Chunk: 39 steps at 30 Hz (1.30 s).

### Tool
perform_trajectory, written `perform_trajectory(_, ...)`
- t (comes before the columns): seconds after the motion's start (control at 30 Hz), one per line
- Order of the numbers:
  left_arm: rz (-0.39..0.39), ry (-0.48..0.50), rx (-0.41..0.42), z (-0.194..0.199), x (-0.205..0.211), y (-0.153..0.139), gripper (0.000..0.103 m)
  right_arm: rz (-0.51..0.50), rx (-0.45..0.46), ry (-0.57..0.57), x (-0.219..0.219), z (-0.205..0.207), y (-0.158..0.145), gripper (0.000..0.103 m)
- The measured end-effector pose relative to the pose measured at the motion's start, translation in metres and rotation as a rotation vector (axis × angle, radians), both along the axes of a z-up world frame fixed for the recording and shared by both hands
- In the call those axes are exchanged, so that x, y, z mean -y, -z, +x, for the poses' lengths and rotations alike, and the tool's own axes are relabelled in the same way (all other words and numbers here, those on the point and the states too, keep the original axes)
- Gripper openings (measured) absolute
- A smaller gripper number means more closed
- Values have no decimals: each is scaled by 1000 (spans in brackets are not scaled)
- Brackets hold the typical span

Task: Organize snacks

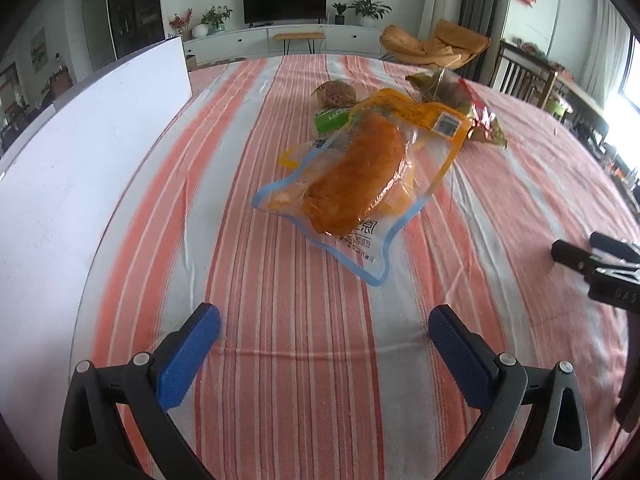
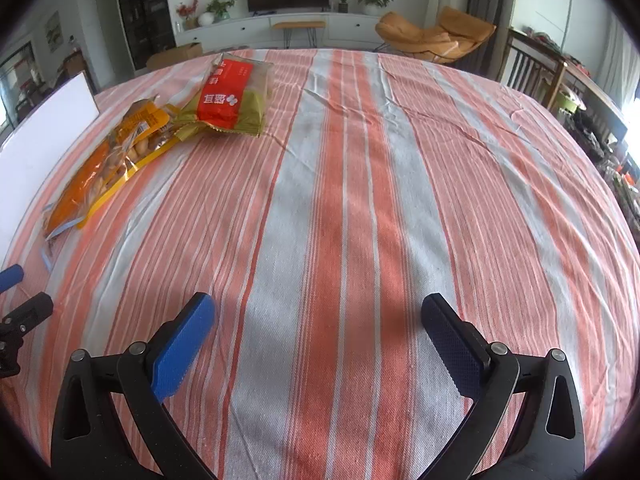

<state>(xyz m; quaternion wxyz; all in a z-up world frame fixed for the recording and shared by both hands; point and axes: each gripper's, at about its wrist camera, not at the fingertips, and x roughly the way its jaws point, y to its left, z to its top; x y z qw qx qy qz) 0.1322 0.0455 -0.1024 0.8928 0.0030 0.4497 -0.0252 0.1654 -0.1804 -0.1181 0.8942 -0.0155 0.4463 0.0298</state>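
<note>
A heap of snack packets lies on the striped tablecloth (image 1: 304,320). On top is a clear blue-edged pouch with an orange piece inside (image 1: 352,184). Under it lies a yellow packet (image 1: 424,116), and behind them a green-labelled pack (image 1: 332,118), a brown round snack (image 1: 334,92) and a red and olive bag (image 1: 476,112). My left gripper (image 1: 324,326) hangs open just short of the pouch, nothing between its blue pads. My right gripper (image 2: 318,312) is open over bare cloth, with the red and olive bag (image 2: 232,96) and the orange and yellow packets (image 2: 108,168) far to its upper left.
A white box wall (image 1: 80,168) stands along the left of the table, seen also as the white box (image 2: 44,136) in the right wrist view. The right gripper's black frame (image 1: 600,264) shows at the right edge. Chairs and a sideboard stand beyond the far table edge.
</note>
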Motion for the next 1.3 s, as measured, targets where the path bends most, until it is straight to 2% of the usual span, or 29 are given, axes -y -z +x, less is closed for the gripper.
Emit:
perform_trajectory(0.03, 22, 1, -4, 1, 3, 1, 103, 0, 0, 0, 0, 0, 0, 103)
perform_trajectory(1.3, 15, 2, -3, 2, 2, 0, 103, 0, 1, 0, 0, 1, 0, 103)
